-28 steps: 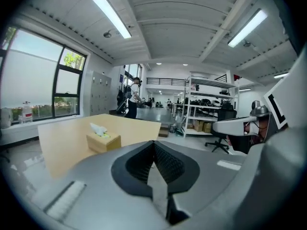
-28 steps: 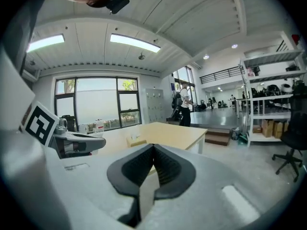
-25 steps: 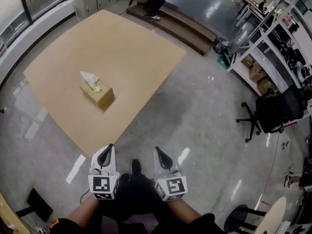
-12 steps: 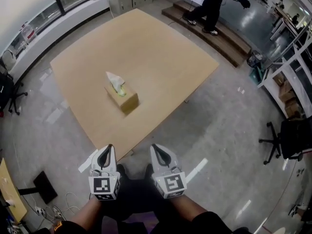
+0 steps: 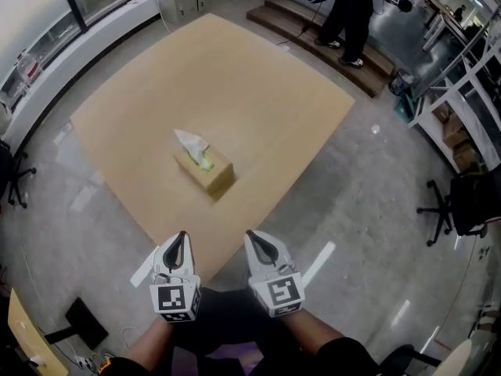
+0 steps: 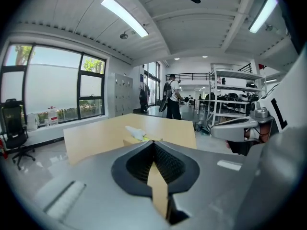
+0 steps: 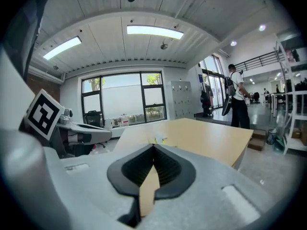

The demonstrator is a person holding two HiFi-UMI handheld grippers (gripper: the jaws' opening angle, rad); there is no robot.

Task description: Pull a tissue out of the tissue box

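Approach under way: tissue box (image 5: 210, 172) lies nearer and more central in head view than a second ago; near edge of surface (image 5: 258, 84) now just ahead of both tools. Reach not begun.
Left tool (image 5: 181, 238), right tool (image 5: 251, 236): low by body, jaws pressed together, nothing held.
Box: tan cardboard, rectangular, matte, mid-surface.
Tissue (image 5: 190, 140): white, thin, crumpled peak standing from top slot; yellow-green patch at opening.
Surface: smooth pale wood.
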